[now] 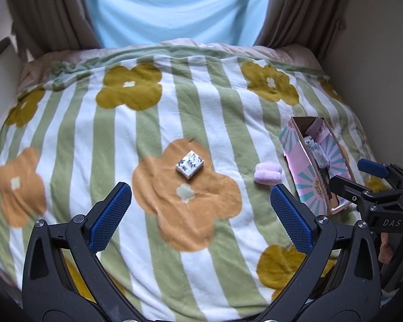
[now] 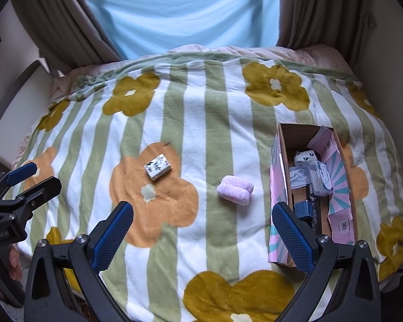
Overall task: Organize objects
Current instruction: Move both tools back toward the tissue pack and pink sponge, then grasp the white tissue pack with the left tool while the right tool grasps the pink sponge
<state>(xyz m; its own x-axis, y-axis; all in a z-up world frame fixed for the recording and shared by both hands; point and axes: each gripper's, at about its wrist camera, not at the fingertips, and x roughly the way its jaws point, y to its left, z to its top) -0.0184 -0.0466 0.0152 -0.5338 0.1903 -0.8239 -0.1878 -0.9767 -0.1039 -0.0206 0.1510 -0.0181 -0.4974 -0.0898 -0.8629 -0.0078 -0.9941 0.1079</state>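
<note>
**Bed w/ box, two loose items**

Right gripper (image 2: 202, 230) hangs above a striped floral blanket (image 2: 201, 123), fingers spread wide, empty. Patterned small box (image 2: 158, 167) lies on an orange flower; lilac rolled cloth (image 2: 235, 190) near it. Open cardboard box (image 2: 282, 150) at right holds assorted items. Left gripper (image 2: 31, 178) at left edge.

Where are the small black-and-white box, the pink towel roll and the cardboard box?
small black-and-white box (image 1: 190, 164): left wrist view, centre of its top face.
pink towel roll (image 2: 235, 189): right wrist view, middle of the roll.
cardboard box (image 2: 279, 171): right wrist view, its left wall.
</note>
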